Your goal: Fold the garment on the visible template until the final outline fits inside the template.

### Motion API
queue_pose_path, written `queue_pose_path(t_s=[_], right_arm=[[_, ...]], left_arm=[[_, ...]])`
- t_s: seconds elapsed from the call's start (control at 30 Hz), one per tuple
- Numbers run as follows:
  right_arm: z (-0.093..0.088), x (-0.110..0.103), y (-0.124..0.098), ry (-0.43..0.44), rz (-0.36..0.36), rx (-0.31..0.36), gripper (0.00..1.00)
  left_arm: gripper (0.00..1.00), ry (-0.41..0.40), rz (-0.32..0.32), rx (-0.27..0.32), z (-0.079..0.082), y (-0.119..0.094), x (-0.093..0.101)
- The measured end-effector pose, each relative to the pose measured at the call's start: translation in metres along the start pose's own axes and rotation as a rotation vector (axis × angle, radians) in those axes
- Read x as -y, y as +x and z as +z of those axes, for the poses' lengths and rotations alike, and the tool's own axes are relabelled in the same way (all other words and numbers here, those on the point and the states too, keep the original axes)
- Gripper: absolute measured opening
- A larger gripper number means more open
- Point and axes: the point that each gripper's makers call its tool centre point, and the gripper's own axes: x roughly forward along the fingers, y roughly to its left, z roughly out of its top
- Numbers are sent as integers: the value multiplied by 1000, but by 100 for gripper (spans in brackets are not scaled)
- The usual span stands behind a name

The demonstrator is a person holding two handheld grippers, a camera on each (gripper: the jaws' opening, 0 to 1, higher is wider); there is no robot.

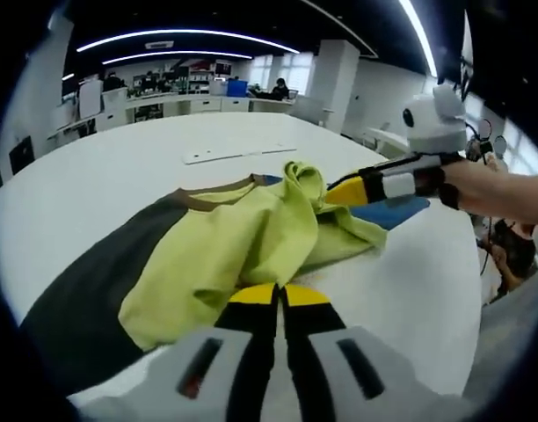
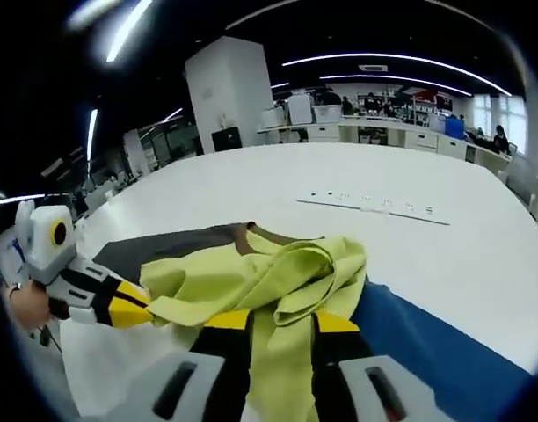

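Cloth hung between both grippers: the yellow-green shirt [image 1: 243, 242] lay bunched over the dark and blue template [image 1: 84, 299] on the white table [image 1: 119, 167]. The left gripper [image 1: 279, 294] had its jaws together on the shirt's near edge. The right gripper [image 2: 282, 323] was clamped on a fold running up between its jaws. In the left gripper view the shirt's long axis ran from near left to far right, toward the right gripper. Each gripper held its own end, so the fold probably turned on carrying one end across.
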Motion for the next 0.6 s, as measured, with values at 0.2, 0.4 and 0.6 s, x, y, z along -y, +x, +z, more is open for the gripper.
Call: queue_pose_path(t_s=[0.2,0.4,0.6], right_arm=[[-1,1,9,38,-2,-7,19],[-5,3,15,63,-5,-16,7],[-6,4,7,37,-11,-26,0]], left_arm=[[0,-1,-3,-2,0,0,0],[0,0,-4,-4,-1,-1,0],[0,2,-2,-8,-2,-4,-3]])
